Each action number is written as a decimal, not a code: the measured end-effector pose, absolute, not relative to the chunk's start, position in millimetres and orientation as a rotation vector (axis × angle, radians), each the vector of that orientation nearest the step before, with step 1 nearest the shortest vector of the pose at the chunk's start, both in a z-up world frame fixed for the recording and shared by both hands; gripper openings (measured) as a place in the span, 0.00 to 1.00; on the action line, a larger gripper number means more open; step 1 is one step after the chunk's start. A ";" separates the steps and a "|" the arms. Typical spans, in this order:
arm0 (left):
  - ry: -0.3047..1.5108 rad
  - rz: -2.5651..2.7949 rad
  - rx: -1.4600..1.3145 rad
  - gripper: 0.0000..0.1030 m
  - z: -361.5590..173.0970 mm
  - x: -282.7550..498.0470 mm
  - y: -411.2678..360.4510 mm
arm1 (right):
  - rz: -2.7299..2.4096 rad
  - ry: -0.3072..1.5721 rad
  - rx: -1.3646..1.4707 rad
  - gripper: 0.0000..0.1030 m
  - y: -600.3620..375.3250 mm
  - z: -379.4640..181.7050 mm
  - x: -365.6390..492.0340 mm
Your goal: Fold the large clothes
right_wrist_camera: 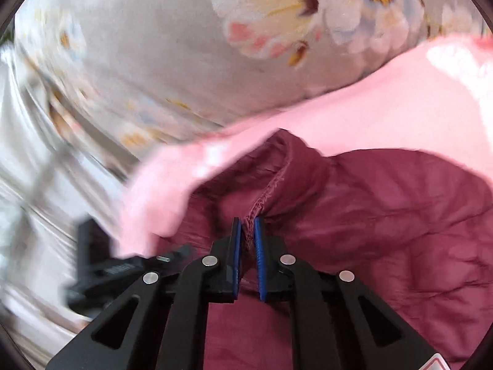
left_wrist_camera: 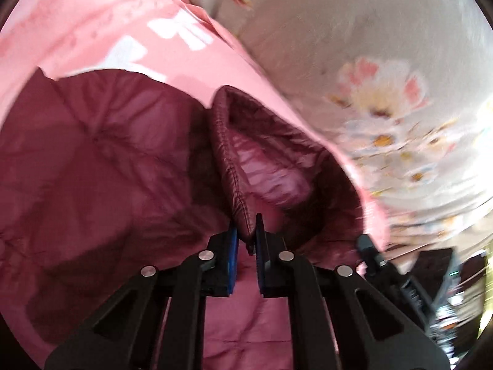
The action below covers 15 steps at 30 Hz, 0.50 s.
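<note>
A dark maroon quilted jacket [left_wrist_camera: 101, 154] lies on a pink cloth [left_wrist_camera: 92, 21]. My left gripper [left_wrist_camera: 246, 231] is shut on a stitched, gathered edge of the jacket [left_wrist_camera: 229, 166], which stands up as a ridge from the blue pads. In the right wrist view the same jacket [right_wrist_camera: 400, 215] fills the lower right. My right gripper [right_wrist_camera: 247, 231] is shut on a seamed fold of the jacket [right_wrist_camera: 268, 191] that rises away from the pads. The other gripper [left_wrist_camera: 372, 252] shows at the right in the left wrist view, and as a blurred black shape [right_wrist_camera: 101, 262] at the left in the right wrist view.
A grey bedspread with large pale flowers [right_wrist_camera: 172, 71] stretches behind the pink cloth [right_wrist_camera: 385, 101] in both views. The same floral bedspread [left_wrist_camera: 369, 71] fills the upper right of the left wrist view. Both pictures are blurred by motion.
</note>
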<state>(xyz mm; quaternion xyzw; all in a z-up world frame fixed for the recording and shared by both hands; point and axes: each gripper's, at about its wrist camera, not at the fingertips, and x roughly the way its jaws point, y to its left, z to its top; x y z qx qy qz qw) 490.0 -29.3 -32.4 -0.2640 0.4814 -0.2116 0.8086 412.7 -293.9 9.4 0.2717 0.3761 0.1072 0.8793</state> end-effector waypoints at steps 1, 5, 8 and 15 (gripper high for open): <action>1.042 -0.432 -0.535 0.09 -38.8 489.1 -30.7 | 0.198 0.813 0.547 0.08 -293.7 1.1 412.3; 1.085 -0.393 -0.518 0.08 -71.3 488.1 -31.8 | 0.115 0.940 0.551 0.06 -298.3 -48.5 411.9; 1.040 -0.407 -0.489 0.09 -73.2 481.3 -33.6 | 0.117 0.928 0.551 0.05 -298.7 -55.9 410.4; 0.937 -0.409 -0.385 0.09 -73.9 470.4 -46.8 | 0.059 0.901 0.418 0.05 -282.3 -55.6 410.0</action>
